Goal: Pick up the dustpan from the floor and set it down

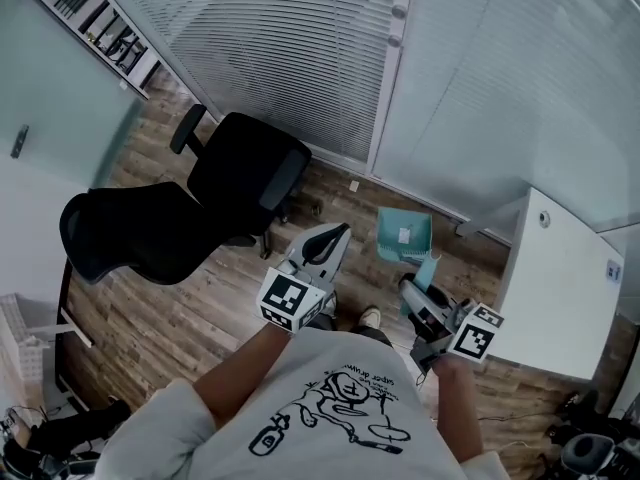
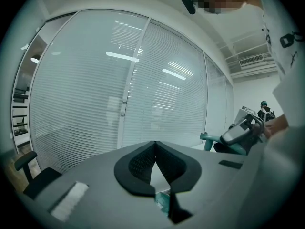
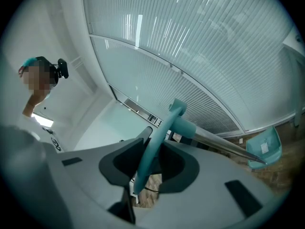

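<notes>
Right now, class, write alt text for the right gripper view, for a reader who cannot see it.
The right tool grips the teal handle of a long dustpan, its pan at the far end near wood floor. Closed blinds fill the background.

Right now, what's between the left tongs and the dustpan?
Nothing stands there: the head view shows only bare wood floor between the left tongs and the dustpan.

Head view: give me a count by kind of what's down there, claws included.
Office chairs: 2
Dustpan: 1
White table: 1
Claws: 2, left claw, right claw
Total: 6
</notes>
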Demonstrator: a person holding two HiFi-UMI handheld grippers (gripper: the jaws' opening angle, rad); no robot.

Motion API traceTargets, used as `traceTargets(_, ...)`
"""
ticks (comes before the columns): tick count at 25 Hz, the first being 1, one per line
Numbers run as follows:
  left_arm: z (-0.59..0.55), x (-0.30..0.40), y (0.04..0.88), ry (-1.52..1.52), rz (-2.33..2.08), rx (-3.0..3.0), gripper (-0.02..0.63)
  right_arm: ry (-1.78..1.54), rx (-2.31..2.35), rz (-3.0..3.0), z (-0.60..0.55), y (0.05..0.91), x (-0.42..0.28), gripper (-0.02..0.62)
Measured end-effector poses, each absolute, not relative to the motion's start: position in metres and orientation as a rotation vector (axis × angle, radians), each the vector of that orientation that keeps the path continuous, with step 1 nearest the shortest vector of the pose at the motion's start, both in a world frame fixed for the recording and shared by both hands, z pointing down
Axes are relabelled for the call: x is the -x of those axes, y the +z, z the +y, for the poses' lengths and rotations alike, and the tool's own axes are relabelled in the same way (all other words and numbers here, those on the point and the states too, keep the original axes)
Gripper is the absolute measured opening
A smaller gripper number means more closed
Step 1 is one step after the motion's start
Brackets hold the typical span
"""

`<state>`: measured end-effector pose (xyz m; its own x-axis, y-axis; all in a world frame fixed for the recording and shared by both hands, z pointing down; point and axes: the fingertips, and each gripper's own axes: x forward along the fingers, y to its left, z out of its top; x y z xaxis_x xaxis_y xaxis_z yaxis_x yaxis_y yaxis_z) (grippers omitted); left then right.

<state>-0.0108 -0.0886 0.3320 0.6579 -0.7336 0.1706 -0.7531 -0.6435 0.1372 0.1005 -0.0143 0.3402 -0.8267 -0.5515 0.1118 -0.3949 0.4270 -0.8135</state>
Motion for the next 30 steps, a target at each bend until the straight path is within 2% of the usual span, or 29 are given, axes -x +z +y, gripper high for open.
traceTargets(18, -0.079, 0.010, 0.345, 0.180, -1.206, -2.651, -0.003, -1.394, 0.799, 2.480, -0.019, 0.354, -0.099, 0.084)
traceTargets(30, -0.068, 0.007, 0.377, 0.252, -1.169, -2.619, -0.003, -1.479, 0.793, 2.430, -0.029, 0.407, -0.095, 0.084)
